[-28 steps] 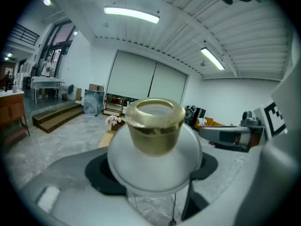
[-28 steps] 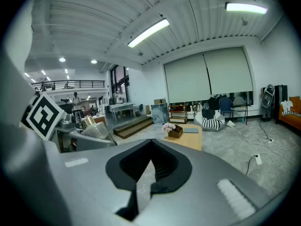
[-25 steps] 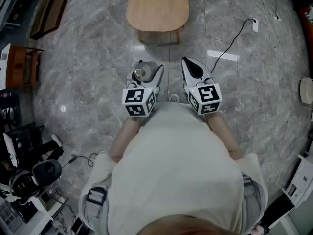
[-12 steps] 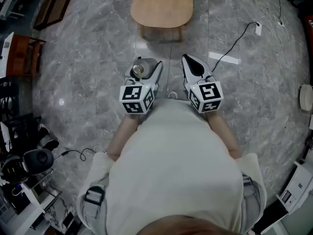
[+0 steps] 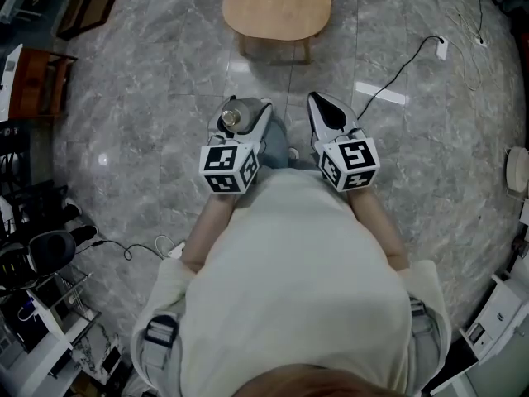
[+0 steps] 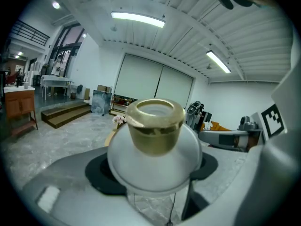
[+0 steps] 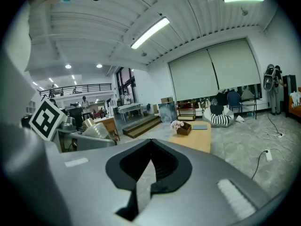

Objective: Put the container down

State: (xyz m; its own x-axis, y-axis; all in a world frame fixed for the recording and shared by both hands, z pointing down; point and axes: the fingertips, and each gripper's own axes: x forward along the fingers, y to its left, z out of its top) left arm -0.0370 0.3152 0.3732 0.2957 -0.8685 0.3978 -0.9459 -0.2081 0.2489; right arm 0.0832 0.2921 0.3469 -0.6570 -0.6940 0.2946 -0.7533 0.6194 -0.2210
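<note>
**Safely held, not yet set down**

Evidently the container (image 6: 154, 160) is small and light, but its round, smooth body looks like glass or hard plastic. It is likely slippery and could break if dropped on the stone floor (image 5: 149, 98). The widest part of the belly seems the safest hold, not the cap (image 6: 155, 125), which might turn or lift off.

The body is pale, frosted and bulb-shaped, topped by a shiny gold cap with a hollow centre. It sits upright in the left gripper (image 5: 246, 111), whose fingers (image 6: 61, 182) are spread wide and clamp its sides. It hangs above the floor, short of the wooden worktop (image 5: 279, 5). The right gripper (image 5: 322, 106) has its fingers pressed together on nothing.
</note>
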